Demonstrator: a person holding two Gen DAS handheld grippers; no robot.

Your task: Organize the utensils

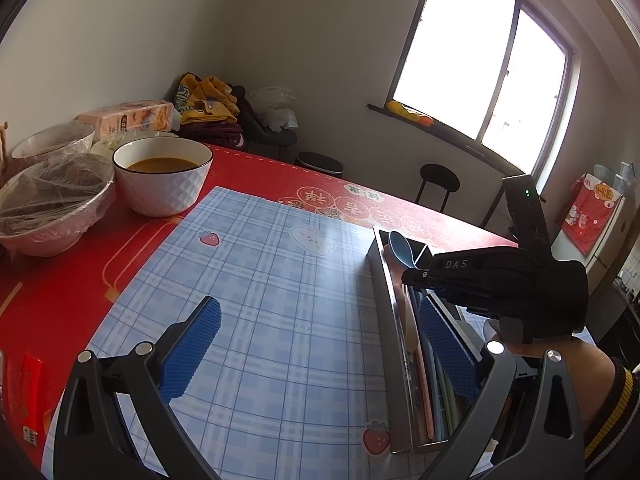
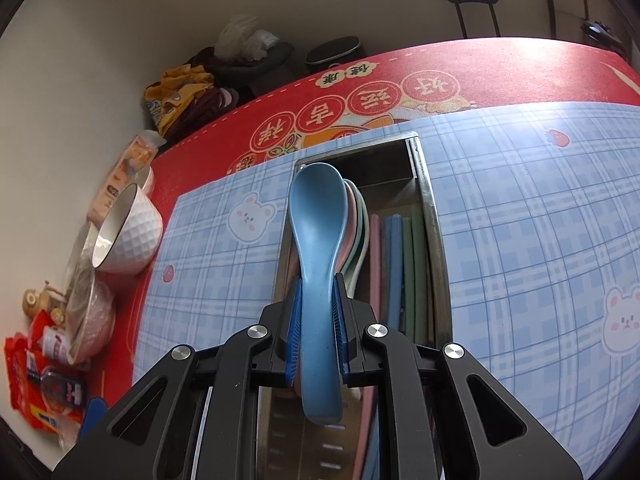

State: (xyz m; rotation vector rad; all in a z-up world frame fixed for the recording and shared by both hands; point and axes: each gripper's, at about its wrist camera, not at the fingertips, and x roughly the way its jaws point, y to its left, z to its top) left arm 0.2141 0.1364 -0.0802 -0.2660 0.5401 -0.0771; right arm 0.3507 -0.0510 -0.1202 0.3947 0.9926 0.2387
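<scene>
two grippers are ours here, one in each hand, over a blue plaid mat (image 2: 520,220) laid on a red table cover (image 1: 80,280). our right gripper (image 2: 317,292) has its blue pads pressed tight on the handle of a blue spoon (image 2: 316,240), jaws nearly closed with only the handle's width between them. the spoon points forward, bowl facing up, held above the left side of a metal utensil tray (image 2: 434,240) that sits on the mat. beneath its bowl we see a stack of other spoons (image 2: 356,232), pink, green and white at their edges, lying in that same left part. to the right of them in the tray lie long chopsticks (image 2: 394,264), pink, blue and green, side by side.

our left gripper (image 1: 320,344) stands wide open with nothing between its pads; its right finger (image 1: 448,352) is over the tray's near end, its left finger over bare mat. from that view a gloved hand (image 1: 520,284) holds the right gripper above the tray. a white bowl (image 1: 162,176) of brownish liquid and film-covered bowls (image 1: 52,204) stand at the table's left edge, well apart from the tray.
</scene>
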